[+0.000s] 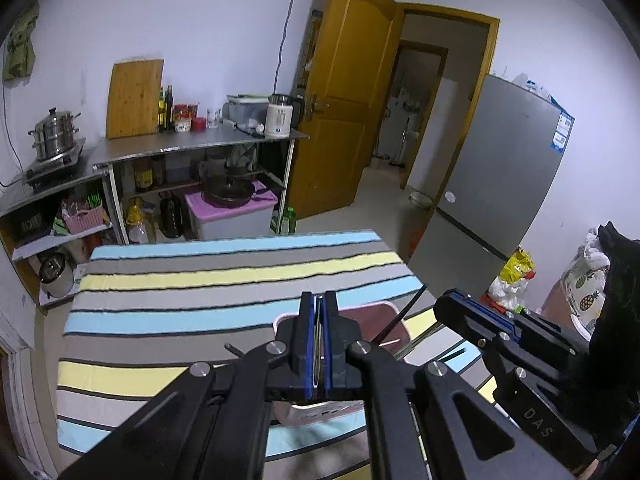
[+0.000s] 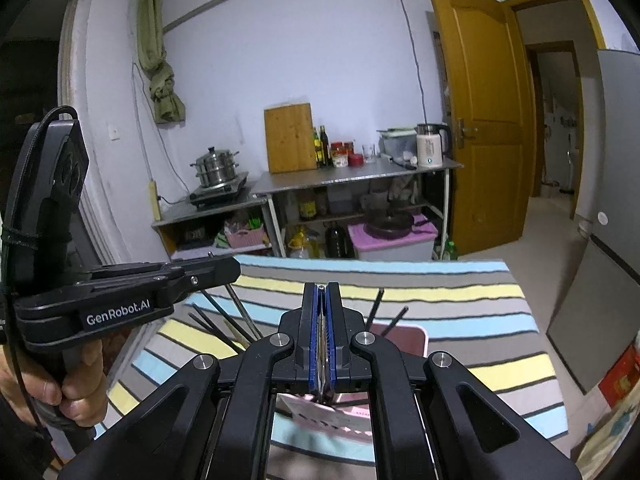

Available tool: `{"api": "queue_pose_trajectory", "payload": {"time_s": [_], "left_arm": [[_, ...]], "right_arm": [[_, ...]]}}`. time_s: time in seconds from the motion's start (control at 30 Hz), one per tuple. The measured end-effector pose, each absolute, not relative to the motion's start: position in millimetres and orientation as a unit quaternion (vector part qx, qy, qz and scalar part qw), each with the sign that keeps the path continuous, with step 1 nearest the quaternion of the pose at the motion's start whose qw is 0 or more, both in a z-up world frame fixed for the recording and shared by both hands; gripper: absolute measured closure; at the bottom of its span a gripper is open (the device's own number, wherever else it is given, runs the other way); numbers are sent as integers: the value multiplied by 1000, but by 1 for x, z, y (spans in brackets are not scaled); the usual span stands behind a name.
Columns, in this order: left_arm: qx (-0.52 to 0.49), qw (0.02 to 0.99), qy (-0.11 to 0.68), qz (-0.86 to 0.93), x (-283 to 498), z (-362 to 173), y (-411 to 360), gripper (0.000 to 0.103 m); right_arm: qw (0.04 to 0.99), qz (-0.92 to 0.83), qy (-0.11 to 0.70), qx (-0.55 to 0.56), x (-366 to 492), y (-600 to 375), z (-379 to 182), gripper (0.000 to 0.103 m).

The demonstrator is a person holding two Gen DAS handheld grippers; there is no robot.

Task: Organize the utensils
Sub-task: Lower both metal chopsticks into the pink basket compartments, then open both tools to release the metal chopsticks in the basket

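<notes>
Both grippers hang over the striped surface (image 1: 224, 280), above a pink basket (image 1: 386, 312) at its near edge; the left gripper (image 1: 319, 312) has its fingers (image 1: 306, 320) clenched on something thin and pale that runs lengthwise between the blue pads; what it is cannot be told from here, though it looks like a flat utensil handle or blade. The right gripper (image 2: 321, 304) is likewise clenched on a thin metallic piece held along the pads, its lower end showing just below the fingers over the basket's near wall.

Utensils: dark chopsticks (image 2: 376, 306) stand tilted in the basket, tips up and leaning away to the right; a second bunch of chopsticks (image 2: 224, 328) lies or leans to the left, under the left gripper as seen from the right wrist view; whether that bunch sits in the basket or on the surface I cannot tell.

Deciding relation: the basket lies directly below and slightly ahead of both sets of fingers; each held piece has its long axis roughly in line with the fingers, pointing down toward the basket. Judged so, the step in hand is lowering the held pieces into the basket; the right gripper appears more squarely over it; risk of knocking the standing chopsticks.
</notes>
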State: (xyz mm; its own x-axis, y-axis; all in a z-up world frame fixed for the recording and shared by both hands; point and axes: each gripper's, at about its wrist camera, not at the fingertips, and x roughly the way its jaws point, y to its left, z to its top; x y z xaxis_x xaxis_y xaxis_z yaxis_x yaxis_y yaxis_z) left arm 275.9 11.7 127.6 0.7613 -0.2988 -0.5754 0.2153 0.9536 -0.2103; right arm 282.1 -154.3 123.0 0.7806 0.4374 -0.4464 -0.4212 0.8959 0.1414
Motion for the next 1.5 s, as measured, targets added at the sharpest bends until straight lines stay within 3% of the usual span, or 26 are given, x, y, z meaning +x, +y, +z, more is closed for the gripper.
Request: {"api": "queue_pose_trajectory", "payload": {"time_s": [0.8, 0.97, 1.5], "left_arm": [[-63, 918, 370, -131, 285, 74, 3, 97], [-65, 921, 362, -130, 281, 79, 7, 86], [-70, 937, 317, -126, 228, 101, 18, 76]], "right_arm": [[934, 226, 278, -17, 291, -146, 97, 98], [934, 229, 274, -17, 288, -147, 99, 94], [942, 229, 244, 4, 241, -172, 117, 91]]}}
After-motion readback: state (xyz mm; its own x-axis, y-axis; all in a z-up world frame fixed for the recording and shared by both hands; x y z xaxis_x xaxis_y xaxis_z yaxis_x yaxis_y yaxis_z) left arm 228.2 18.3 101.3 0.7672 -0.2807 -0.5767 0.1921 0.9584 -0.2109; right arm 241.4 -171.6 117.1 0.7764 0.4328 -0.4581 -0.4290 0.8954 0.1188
